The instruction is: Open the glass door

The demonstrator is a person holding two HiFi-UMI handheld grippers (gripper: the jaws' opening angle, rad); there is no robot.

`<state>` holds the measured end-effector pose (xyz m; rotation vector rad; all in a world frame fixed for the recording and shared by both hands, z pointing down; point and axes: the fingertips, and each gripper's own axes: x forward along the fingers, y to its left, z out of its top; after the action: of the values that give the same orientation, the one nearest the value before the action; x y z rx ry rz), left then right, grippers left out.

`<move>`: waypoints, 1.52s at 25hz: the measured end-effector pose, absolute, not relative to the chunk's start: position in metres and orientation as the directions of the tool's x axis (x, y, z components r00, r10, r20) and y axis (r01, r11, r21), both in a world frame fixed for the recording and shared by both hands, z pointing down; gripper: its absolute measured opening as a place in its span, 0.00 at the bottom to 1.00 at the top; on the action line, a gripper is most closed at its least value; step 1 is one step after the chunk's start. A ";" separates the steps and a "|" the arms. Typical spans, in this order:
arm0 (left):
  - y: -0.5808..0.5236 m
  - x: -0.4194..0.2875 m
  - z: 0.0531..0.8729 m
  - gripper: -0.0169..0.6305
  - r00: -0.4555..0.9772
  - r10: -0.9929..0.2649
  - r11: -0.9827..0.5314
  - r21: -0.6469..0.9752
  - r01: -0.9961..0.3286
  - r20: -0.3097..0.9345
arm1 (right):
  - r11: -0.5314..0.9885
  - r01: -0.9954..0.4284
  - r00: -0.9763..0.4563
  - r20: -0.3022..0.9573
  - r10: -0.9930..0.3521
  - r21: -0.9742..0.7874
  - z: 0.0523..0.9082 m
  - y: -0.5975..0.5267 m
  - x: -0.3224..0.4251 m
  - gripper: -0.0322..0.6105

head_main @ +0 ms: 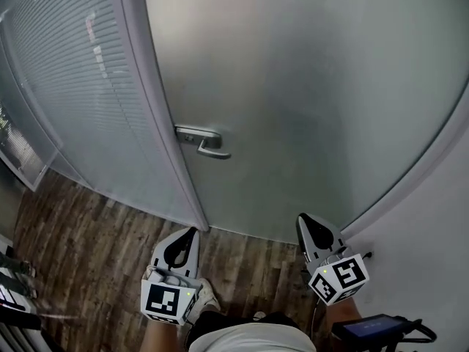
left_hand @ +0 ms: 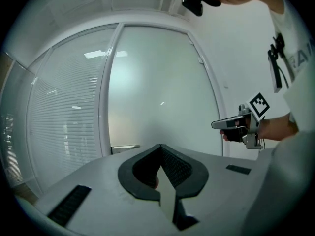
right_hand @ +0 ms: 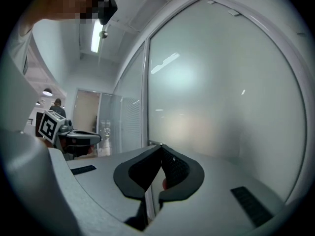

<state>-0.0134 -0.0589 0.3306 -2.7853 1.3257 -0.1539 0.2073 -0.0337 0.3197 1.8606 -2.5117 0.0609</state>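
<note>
Glass door (head_main: pixel 308 86) ahead; left hand-held gripper (head_main: pixel 192 233), right hand-held gripper (head_main: pixel 303 221) level, closed.

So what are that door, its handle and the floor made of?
Door: frosted glass by the look, matte and milky grey; light comes through only as a soft blur.
Handle: probably metal with a satin silver finish; it shows a dull glint along the lever.
Floor: brown wood-look planks with grain and seams; real wood or laminate, I cannot tell.
</note>
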 end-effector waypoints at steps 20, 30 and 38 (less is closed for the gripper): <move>-0.259 -0.107 0.357 0.03 0.725 -0.685 -0.726 0.024 -0.688 0.063 | 0.174 -0.983 -0.167 0.119 -0.979 0.051 0.336 -0.203 0.119 0.05; -0.274 -0.087 0.365 0.03 0.676 -0.732 -0.672 0.065 -0.737 0.089 | 0.402 -0.915 -0.373 0.290 -0.881 0.045 0.364 -0.248 0.117 0.06; -0.290 -0.068 0.382 0.03 0.615 -0.775 -0.611 0.074 -0.788 0.146 | 0.592 -0.800 -0.488 0.467 -0.738 0.099 0.414 -0.283 0.119 0.25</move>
<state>-0.0684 -0.2895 0.3819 -2.9383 1.4304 -0.1625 0.1188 -0.2833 0.4144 1.2250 -2.3572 0.1801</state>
